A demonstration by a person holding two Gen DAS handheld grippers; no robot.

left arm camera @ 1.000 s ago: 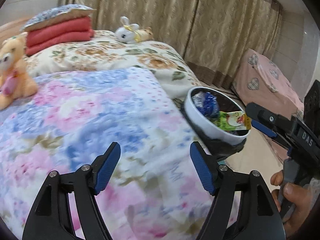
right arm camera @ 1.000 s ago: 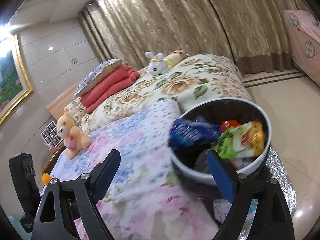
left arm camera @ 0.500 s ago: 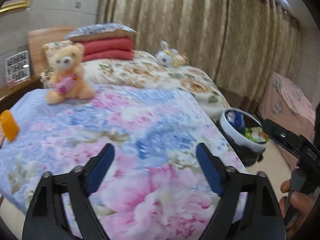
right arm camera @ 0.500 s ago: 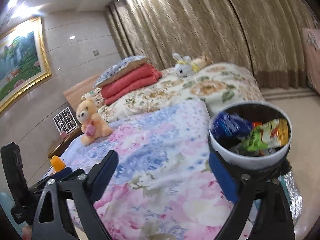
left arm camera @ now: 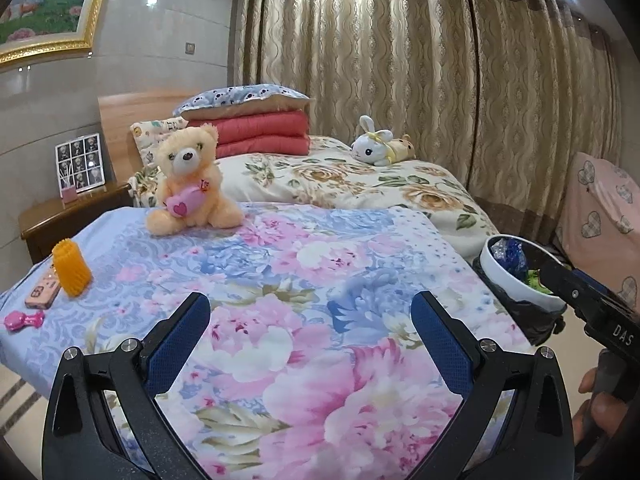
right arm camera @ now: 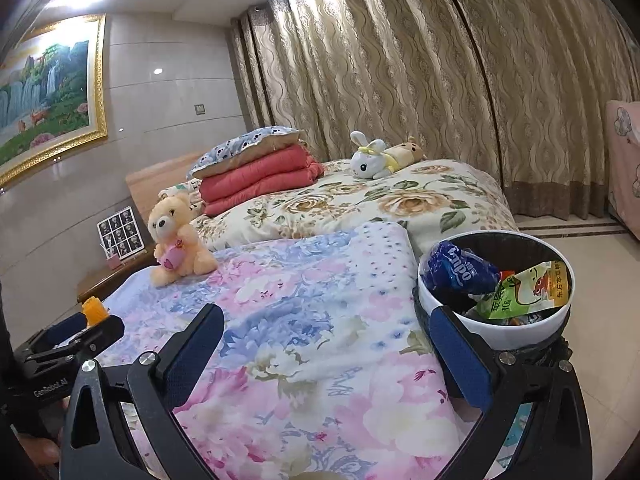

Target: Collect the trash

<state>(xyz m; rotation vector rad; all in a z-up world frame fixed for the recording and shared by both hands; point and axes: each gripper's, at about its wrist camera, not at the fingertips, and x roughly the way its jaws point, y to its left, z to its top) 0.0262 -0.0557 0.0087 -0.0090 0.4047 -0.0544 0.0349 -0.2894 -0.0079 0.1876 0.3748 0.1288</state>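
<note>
The left gripper (left arm camera: 310, 320) has just been opening and its fingers stand wide apart with only the quilt (left arm camera: 320, 264) between them. The right gripper (right arm camera: 326, 336) is also spread wide and empty. The bin (right arm camera: 494, 328) sits just behind its right finger, holding a blue wrapper (right arm camera: 456, 270) and a green packet (right arm camera: 528, 290).

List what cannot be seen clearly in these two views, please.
- Bin bottom: both views, wrappers cover it.
- Bin's far side: left wrist view, the right gripper crosses it.
- Pink phone: left wrist view, the orange object partly covers it.
- Photo frame: pictures too small to make out.
</note>
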